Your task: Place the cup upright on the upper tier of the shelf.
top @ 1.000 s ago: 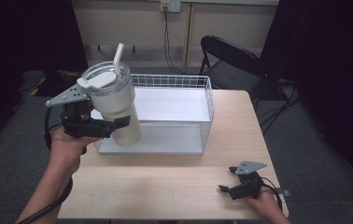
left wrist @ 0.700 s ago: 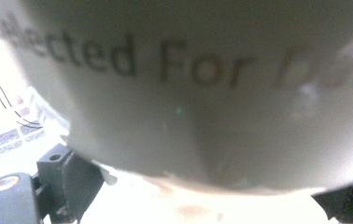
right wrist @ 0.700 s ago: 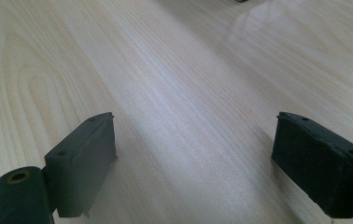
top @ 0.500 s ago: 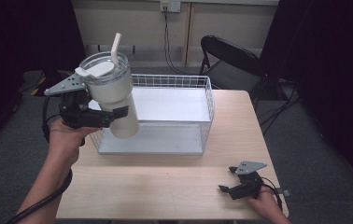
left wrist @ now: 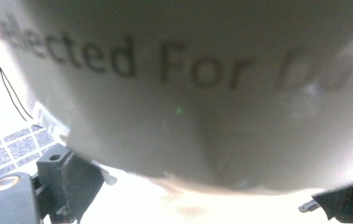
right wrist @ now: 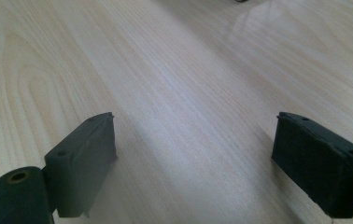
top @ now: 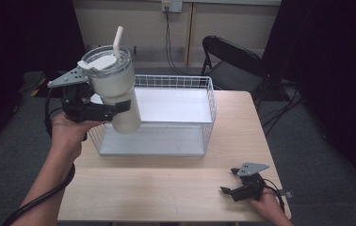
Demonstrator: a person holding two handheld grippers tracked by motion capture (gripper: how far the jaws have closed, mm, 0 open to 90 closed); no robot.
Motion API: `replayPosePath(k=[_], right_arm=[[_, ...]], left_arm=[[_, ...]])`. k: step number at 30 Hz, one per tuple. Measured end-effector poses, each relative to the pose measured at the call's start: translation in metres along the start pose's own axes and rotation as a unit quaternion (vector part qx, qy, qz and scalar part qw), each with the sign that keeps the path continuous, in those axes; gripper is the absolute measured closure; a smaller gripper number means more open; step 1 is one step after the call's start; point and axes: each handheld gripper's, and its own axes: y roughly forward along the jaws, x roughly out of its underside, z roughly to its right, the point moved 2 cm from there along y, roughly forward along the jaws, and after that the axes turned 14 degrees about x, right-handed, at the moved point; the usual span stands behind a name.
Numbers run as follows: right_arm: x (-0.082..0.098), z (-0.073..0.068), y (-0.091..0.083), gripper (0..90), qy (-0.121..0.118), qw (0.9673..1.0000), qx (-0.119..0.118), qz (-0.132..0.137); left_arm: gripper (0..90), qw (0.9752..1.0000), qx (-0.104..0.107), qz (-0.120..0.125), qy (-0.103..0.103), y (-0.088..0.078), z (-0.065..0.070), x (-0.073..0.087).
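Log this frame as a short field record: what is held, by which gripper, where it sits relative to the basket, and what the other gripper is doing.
held item: white tumbler with clear lid and straw, tilted
holder: left gripper, shut on the tumbler's body
tumbler position: in the air over the left end of the wire basket, not set down
basket contents: none visible
right gripper: open, low over the wooden table near its front right corner, holding nothing
background: black folding chair behind the table
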Motion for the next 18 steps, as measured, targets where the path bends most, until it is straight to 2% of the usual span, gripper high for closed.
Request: replayPosePath(k=[3, 18], right_arm=[[0.0, 0.0, 0.0, 13.0, 0.0, 1.0, 0.0, 0.0], [0.0, 0.0, 0.0, 13.0, 0.0, 1.0, 0.0, 0.0]], left_arm=[[9.8, 1.0, -0.005, -0.007, 0.001, 0.005, -0.004, -0.001], [9.8, 0.9998, -0.02, -0.004, 0.0, 0.015, -0.017, -0.009]])
